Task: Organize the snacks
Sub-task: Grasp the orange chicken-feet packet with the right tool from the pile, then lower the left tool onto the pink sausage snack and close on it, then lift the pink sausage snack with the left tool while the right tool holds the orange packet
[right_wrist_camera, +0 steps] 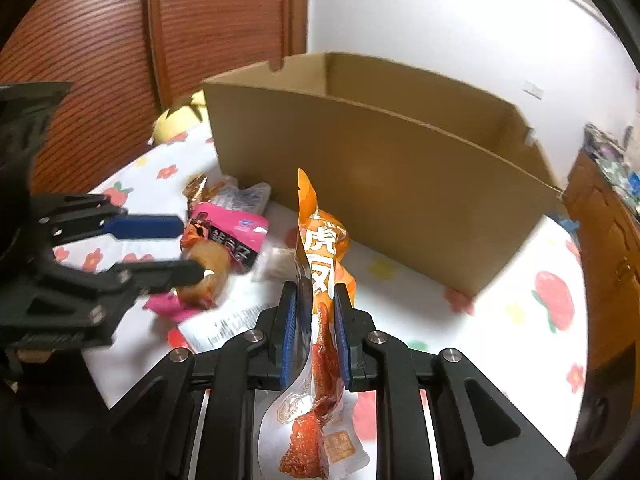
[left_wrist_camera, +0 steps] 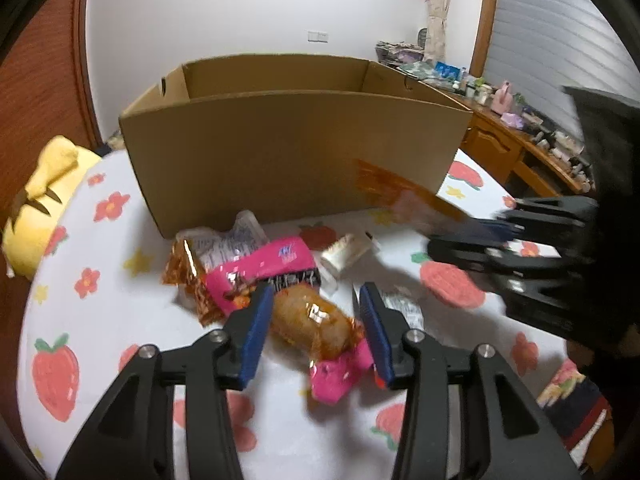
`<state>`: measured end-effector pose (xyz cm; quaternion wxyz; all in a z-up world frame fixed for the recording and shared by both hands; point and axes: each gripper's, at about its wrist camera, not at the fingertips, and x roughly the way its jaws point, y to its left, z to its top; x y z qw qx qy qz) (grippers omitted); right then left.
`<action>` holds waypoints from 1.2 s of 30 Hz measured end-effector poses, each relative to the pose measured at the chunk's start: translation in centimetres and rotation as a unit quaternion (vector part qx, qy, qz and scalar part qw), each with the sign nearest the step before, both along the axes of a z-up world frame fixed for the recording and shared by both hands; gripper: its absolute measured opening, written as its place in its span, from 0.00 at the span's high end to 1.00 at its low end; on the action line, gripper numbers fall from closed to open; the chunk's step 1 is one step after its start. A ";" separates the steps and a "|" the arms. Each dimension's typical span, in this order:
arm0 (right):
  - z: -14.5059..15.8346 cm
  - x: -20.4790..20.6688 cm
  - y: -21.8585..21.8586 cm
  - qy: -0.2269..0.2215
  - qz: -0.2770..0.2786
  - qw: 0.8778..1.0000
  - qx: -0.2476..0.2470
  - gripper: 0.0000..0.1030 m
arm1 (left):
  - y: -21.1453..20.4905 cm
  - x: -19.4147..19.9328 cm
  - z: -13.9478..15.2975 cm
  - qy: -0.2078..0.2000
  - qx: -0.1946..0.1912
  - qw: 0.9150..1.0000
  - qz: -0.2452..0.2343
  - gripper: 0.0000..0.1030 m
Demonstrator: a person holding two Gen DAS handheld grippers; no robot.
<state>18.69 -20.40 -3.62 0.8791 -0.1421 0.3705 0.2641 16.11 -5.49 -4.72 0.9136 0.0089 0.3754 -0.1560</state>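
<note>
**Before the cardboard box: one pouch held, one straddled**

Before the open brown cardboard box [left_wrist_camera: 296, 148] lies a heap of snacks on a white cloth printed with strawberries and flowers [left_wrist_camera: 100, 320]; what the cloth covers cannot be told. The left gripper [left_wrist_camera: 316, 330] is low over the heap with its jaws wide. Between its blue pads [left_wrist_camera: 254, 336] lies a clear pouch holding a brown-orange meat snack with a pink sealed end [left_wrist_camera: 316, 324], set slantwise. The pouch sits close to the left pad; whether either pad touches it cannot be told.

Closer to the box than that pouch lies a pink packet with a black band of print [left_wrist_camera: 264, 272], overlapping a crinkled gold-orange wrapper [left_wrist_camera: 188, 276] and a clear white-printed packet [left_wrist_camera: 232, 240]. A small pale wrapped snack [left_wrist_camera: 344, 254] lies toward the box's right end, apart from the heap.

The right gripper [right_wrist_camera: 316, 328] is in front of the box's long near wall, jaws narrowed onto a tall orange and white pouch with large white characters [right_wrist_camera: 320, 272]. Both blue pads press its sides, and the pouch stands upright, its top edge rising against the wall. In the left wrist view that gripper and pouch are blurred.

A yellow plush toy [left_wrist_camera: 44, 208] rests beyond the box's left end.
</note>
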 end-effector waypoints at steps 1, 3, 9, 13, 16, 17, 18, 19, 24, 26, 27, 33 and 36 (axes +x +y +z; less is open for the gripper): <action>0.2 -0.5 -0.8 -0.006 -0.009 1.000 0.005 0.85 | -0.5 0.1 0.2 -0.007 0.005 1.000 -0.004 0.56; 0.2 -1.1 -1.8 -0.007 -0.021 1.000 0.016 0.85 | -1.0 0.4 0.2 -0.008 0.014 1.000 -0.003 0.54; -1.2 -2.1 -4.7 0.000 -0.075 0.997 0.020 0.85 | -1.4 1.5 -1.4 0.018 0.037 0.999 0.008 0.54; -2.4 -2.2 -5.4 0.008 -0.092 0.996 0.014 0.85 | -1.3 1.0 -2.2 0.024 0.045 0.999 0.006 0.53; -2.7 -2.2 -5.1 0.001 -0.091 0.996 0.011 0.84 | -0.7 0.4 -2.8 0.034 0.041 0.999 0.003 0.53; -2.8 -2.3 -4.9 -0.002 -0.091 0.996 0.008 0.84 | -0.5 0.2 -2.9 0.034 0.036 0.999 0.002 0.53; -2.9 -2.3 -4.8 -0.005 -0.091 0.996 0.004 0.83 | -0.3 0.1 -3.0 0.034 0.035 0.999 0.002 0.53; -3.0 -2.3 -4.6 -0.007 -0.090 0.996 0.000 0.83 | -0.1 0.0 -3.1 0.037 0.036 0.999 0.003 0.53; -3.9 -2.3 -4.5 -0.006 -0.091 0.996 0.002 0.77 | 0.3 -0.1 -3.1 0.041 0.036 0.999 0.002 0.52; -3.8 -2.4 -4.6 -0.007 -0.092 0.996 0.005 0.76 | 0.4 0.0 -3.0 0.041 0.038 0.998 0.000 0.52; -3.8 -2.3 -4.7 -0.005 -0.092 0.996 0.007 0.75 | 0.6 0.0 -3.0 0.043 0.039 0.998 0.001 0.52; -4.2 -2.2 -5.0 0.004 -0.096 0.995 0.012 0.72 | 0.0 1.3 -4.0 0.067 0.032 0.997 0.002 0.52; -4.3 -2.1 -4.8 0.004 -0.097 0.995 0.008 0.71 | -0.1 1.6 -4.2 0.063 0.038 0.997 0.003 0.52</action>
